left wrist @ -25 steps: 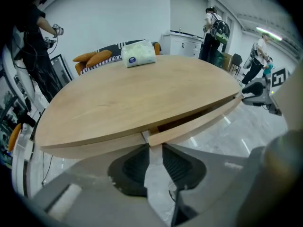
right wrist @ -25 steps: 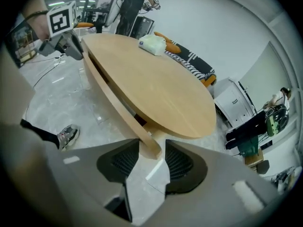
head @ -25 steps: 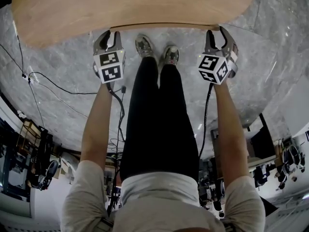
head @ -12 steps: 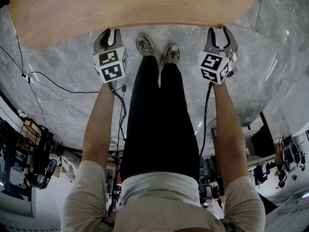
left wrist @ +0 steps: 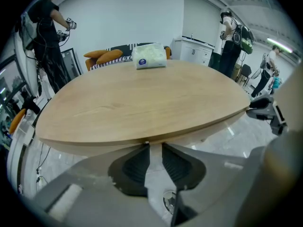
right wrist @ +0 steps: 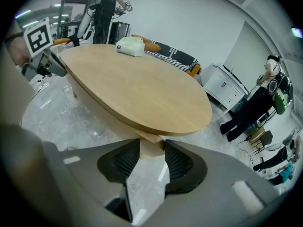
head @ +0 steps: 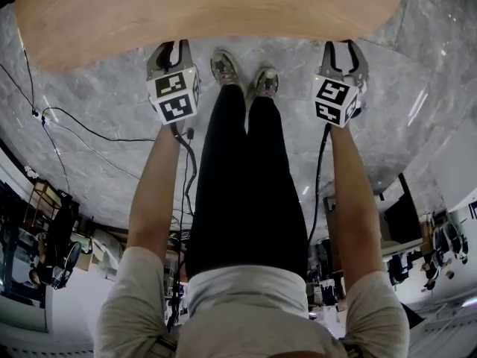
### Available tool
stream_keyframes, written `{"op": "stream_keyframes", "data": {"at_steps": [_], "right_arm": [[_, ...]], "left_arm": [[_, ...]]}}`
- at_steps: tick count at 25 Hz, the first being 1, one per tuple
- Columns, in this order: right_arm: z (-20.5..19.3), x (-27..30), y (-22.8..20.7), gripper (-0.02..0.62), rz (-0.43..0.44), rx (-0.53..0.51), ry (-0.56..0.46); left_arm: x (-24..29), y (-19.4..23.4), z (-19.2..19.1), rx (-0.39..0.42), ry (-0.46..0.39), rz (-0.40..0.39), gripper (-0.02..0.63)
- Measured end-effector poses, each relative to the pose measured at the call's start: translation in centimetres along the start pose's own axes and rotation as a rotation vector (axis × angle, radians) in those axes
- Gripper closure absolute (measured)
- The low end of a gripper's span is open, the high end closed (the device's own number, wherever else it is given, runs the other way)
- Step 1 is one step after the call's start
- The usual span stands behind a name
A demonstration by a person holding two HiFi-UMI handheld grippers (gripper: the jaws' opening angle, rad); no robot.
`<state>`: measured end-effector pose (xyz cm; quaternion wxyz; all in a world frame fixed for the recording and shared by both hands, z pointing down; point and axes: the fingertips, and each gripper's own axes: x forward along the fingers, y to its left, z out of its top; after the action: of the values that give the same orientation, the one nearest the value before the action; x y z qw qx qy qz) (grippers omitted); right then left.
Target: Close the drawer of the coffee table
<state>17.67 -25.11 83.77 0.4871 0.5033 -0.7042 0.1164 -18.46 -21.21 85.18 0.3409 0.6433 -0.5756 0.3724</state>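
Note:
The oval light-wood coffee table (head: pixel 209 10) fills the top of the head view. Its near edge runs between both grippers, and no drawer front sticks out from under it. In the left gripper view a paler wooden band (left wrist: pixel 94 148) sits just below the top (left wrist: pixel 142 103). My left gripper (head: pixel 170 48) is at that edge, open, with only floor between its jaws (left wrist: pixel 155 148). My right gripper (head: pixel 343 48) is at the edge further right. Its jaws have just been closing a little but stand open (right wrist: pixel 152 145), and pale wood under the table top (right wrist: pixel 137 89) shows past their tips, untouched.
The person's shoes (head: pixel 223 69) stand on grey marble floor close to the table, between the grippers. Black cables (head: pixel 82 129) trail at the left. A tissue pack (left wrist: pixel 149 56) lies at the table's far side. A sofa with orange cushions (left wrist: pixel 104 56), a white cabinet (right wrist: pixel 222 86) and other people (left wrist: pixel 232 37) are beyond.
The thin darker strip that showed under the table's near edge between the grippers is gone. Both grippers have rolled a little and sit slightly closer to the edge.

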Motion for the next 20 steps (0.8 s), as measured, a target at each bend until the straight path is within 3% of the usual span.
{"op": "stream_keyframes", "data": {"at_steps": [3,7,10,13,20], "right_arm": [[0.1,-0.2,-0.2,0.425,-0.002,-0.018,0.027],[1.8,-2.4,1.6,0.519,0.018,-0.102,-0.014],[3.4,-4.6,2.5,0.583,0.040,-0.080,-0.064],[6.0,-7.0,3.5,0.588,0.098,-0.033,-0.125],[16.5,-16.0,2.7,0.588,0.211,0.060,-0.346]], "left_arm": [[-0.2,0.0,0.1,-0.020,0.017,0.028,0.513],[-1.9,0.4,0.5,-0.080,0.010,0.069,0.586],[-3.7,-1.9,2.1,-0.039,-0.035,0.035,0.586],[-6.2,-5.1,3.9,-0.034,-0.082,-0.016,0.586],[-15.7,-10.6,10.2,-0.119,-0.234,-0.116,0.586]]}}
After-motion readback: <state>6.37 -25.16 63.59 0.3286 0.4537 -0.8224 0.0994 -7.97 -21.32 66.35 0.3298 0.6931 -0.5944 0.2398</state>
